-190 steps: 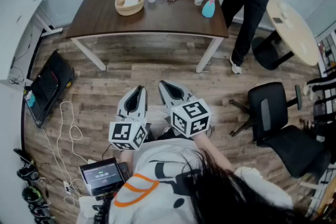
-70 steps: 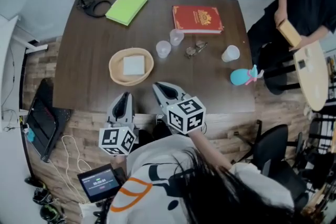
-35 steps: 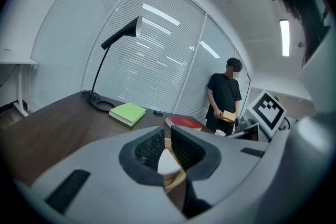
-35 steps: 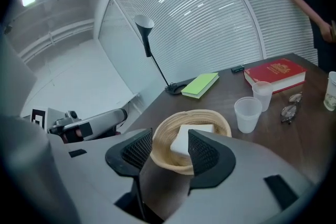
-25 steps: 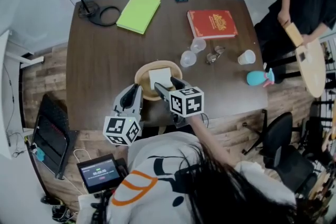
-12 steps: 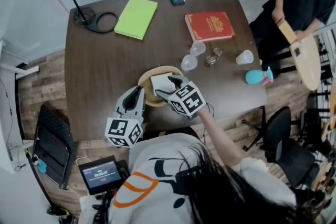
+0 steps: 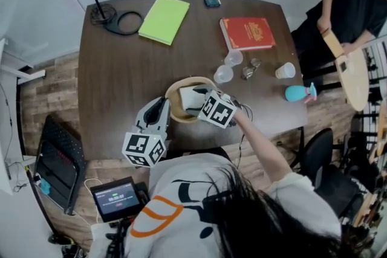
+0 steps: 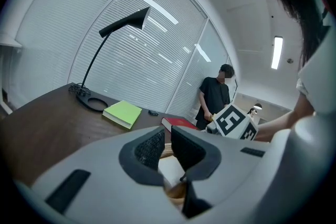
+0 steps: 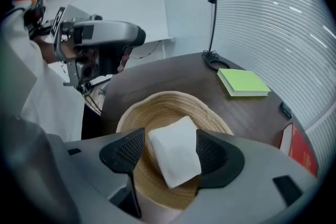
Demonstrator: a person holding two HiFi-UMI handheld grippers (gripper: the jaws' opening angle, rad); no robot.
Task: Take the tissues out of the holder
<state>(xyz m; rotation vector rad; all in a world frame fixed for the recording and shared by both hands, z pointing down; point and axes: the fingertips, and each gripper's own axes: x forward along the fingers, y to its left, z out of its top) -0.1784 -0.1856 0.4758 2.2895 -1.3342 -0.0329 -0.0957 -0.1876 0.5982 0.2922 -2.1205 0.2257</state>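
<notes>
Nothing of the task looked finished yet. The tissues (image 9: pixel 176 152), a folded white stack, lay inside the holder (image 9: pixel 157 99), a round woven basket on the brown surface (image 7: pixel 121 69). No tissue was outside it. All the work was left: to close on the stack, lift it and bring it out.

The right tool (image 9: pixel 170 149) pointed steeply down into the holder. Its jaws stood wide apart with one on each side of the stack, so the tissues were directly between and just below its tips. The pads did not seem to press on the paper, and I judged that nothing was held. The stack lay a little turned against the line of the jaws.

The left tool (image 8: pixel 165 144) pointed almost level across the surface. It was just beside the holder's near rim, which sat straight ahead of its tips. Its jaws left only a narrow gap, and there was nothing in it. The right tool's marker cube (image 8: pixel 233 122) was ahead of it and to its right.
</notes>
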